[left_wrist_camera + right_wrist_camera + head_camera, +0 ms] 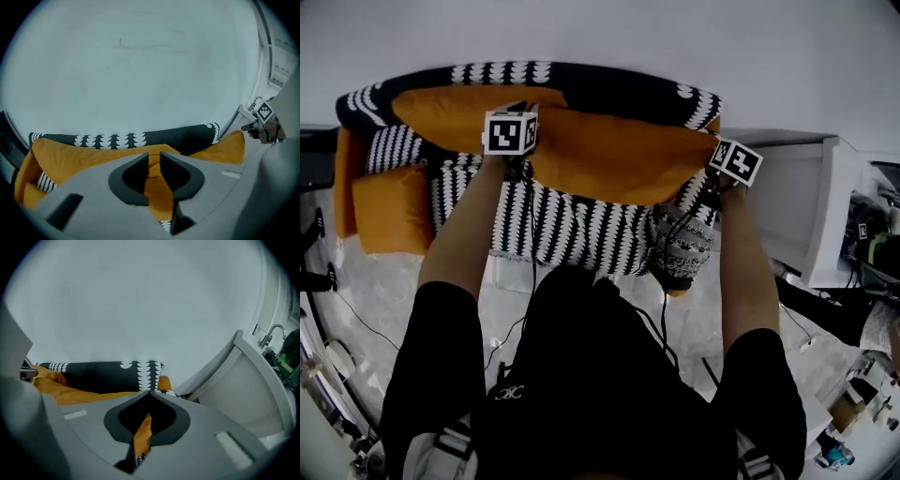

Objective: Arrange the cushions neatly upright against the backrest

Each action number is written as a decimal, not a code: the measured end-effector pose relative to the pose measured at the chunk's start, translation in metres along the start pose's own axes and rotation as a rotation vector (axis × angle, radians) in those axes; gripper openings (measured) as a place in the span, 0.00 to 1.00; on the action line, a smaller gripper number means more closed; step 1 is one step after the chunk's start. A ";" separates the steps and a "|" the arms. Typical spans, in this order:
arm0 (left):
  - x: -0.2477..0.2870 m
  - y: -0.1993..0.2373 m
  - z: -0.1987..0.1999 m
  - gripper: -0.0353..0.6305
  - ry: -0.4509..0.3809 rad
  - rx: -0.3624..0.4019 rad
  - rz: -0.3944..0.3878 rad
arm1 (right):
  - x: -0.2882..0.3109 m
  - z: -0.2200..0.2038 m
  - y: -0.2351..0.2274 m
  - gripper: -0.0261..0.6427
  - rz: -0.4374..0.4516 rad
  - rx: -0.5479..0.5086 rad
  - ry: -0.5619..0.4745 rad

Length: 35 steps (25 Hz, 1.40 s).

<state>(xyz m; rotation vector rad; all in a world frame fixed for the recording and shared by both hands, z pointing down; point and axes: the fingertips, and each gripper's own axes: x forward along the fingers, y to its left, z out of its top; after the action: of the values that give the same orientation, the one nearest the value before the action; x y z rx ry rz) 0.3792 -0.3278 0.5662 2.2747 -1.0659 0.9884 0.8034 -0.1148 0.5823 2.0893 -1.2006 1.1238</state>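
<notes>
Long orange fabric cushion (619, 155): creased, leaning on black-and-white patterned backrest (581, 80) | left gripper (154, 160): jaws parted around its fabric | right gripper (149, 394): clenched on its edge.

We find no legible text, number or brand name. The left marker cube (510, 132) on the left gripper (154, 164) and the right marker cube (736, 160) on the right gripper (149, 399) carry only black-and-white square code patterns. Behind both grippers, a pale emblem (508, 394) on the person's black shirt (581, 375) is too small to read.
</notes>
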 end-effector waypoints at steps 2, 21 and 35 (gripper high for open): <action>-0.020 -0.002 0.004 0.06 -0.040 -0.046 0.003 | -0.016 0.003 0.010 0.05 0.036 -0.006 -0.050; -0.209 -0.164 -0.001 0.07 -0.340 -0.053 -0.019 | -0.223 -0.034 0.095 0.05 0.413 -0.032 -0.363; -0.347 -0.261 0.014 0.07 -0.566 0.011 0.021 | -0.403 -0.038 0.109 0.05 0.515 -0.140 -0.710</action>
<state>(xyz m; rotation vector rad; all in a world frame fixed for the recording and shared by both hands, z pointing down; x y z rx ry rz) 0.4357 -0.0130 0.2720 2.6277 -1.2984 0.3493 0.5812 0.0487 0.2663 2.1926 -2.1666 0.4305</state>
